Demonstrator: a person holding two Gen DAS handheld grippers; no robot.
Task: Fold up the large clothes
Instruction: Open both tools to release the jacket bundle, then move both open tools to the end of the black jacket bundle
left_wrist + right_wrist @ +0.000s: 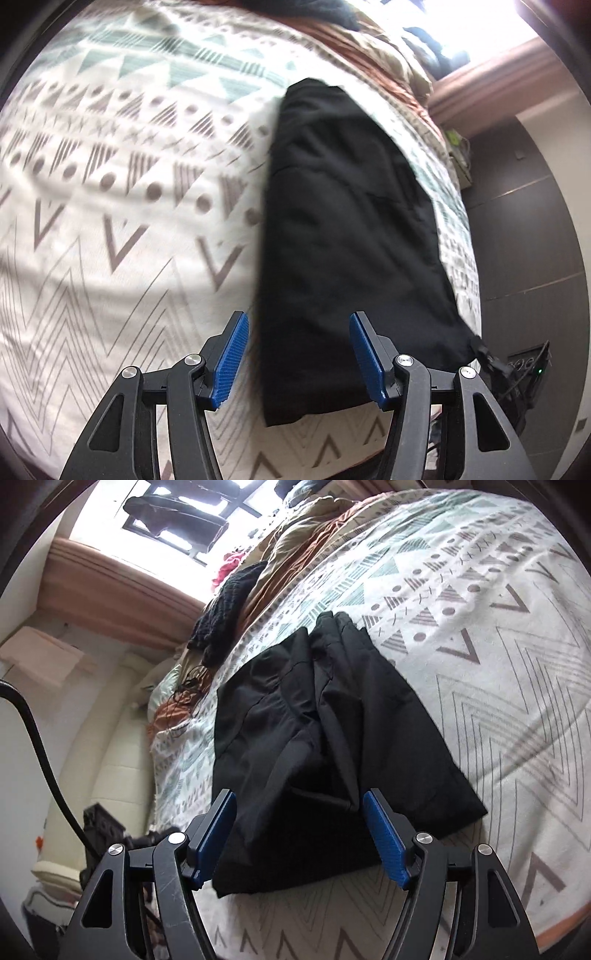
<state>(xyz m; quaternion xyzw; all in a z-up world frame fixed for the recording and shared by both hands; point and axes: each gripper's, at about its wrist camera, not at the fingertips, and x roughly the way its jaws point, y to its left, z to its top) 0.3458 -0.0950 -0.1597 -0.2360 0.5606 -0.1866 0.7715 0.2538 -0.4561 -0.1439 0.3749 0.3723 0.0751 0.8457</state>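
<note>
Both tongs stand apart and empty: left gripper [299,360] and right gripper [299,843] hover over the near end of the black garment [347,240] [314,738], which lies lengthwise on the patterned bedspread [110,221] [498,701]. To fold well, each should likely pinch a near corner through all layers, then lift evenly toward the far end. Cloth fills both gaps without touching a pad.

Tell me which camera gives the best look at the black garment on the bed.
The right wrist view. There the black garment lies sharp on the patterned bedspread, its folds, seams and near edge all readable. The left wrist view shows the same garment as a blurred, long dark shape, with little surface detail. Both tongs are open.
</note>
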